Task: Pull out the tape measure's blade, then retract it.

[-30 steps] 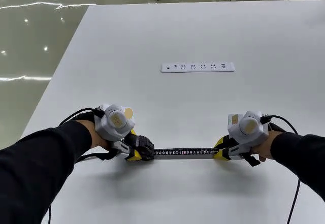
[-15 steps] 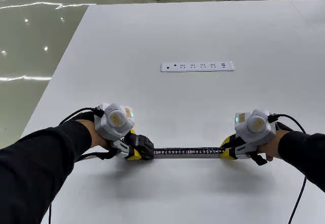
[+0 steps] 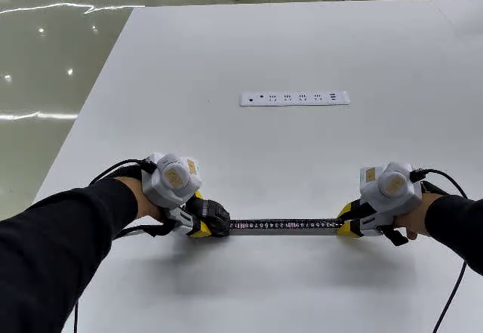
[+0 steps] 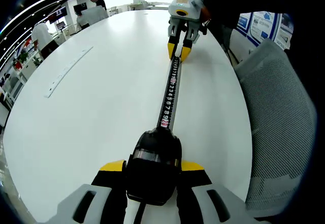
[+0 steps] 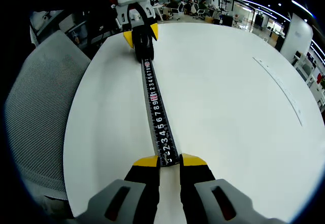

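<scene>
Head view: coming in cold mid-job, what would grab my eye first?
The black numbered tape measure blade lies stretched across the near part of the white table. It runs from the black tape measure case held in the left gripper to the right gripper, whose jaws pinch its tip. Farther back lies a white power strip.

The head view looks down from above the near edge of the table (image 3: 302, 46), facing across it. The left gripper view sits low behind its jaws, looking along the blade (image 4: 170, 89) toward the right gripper (image 4: 178, 54); the right gripper view faces back along that same blade
</scene>
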